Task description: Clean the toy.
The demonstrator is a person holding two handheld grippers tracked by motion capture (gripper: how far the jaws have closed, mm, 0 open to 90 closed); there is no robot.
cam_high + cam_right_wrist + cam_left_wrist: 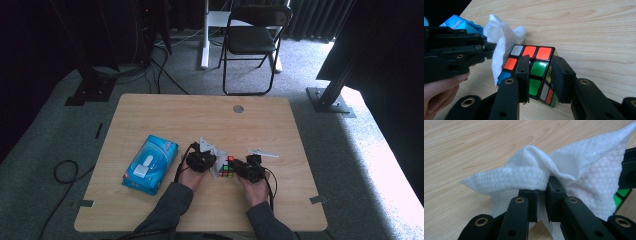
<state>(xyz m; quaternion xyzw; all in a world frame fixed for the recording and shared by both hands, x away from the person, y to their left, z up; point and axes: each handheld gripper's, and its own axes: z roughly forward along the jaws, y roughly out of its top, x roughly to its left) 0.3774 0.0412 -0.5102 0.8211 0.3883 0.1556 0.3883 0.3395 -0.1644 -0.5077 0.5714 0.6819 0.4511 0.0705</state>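
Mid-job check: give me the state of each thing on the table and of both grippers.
left gripper: shut on the white wipe
white wipe: crumpled, pressed against the cube's side
right gripper: shut on the puzzle cube
puzzle cube: scrambled, tilted on an edge
blue wipe pack: lying flat on the table, apart from both hands

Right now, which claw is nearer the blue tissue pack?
Left. The left claw, shut on a white tissue, sits just right of the blue tissue pack. The right claw grips the puzzle cube farther right, beyond the left one.
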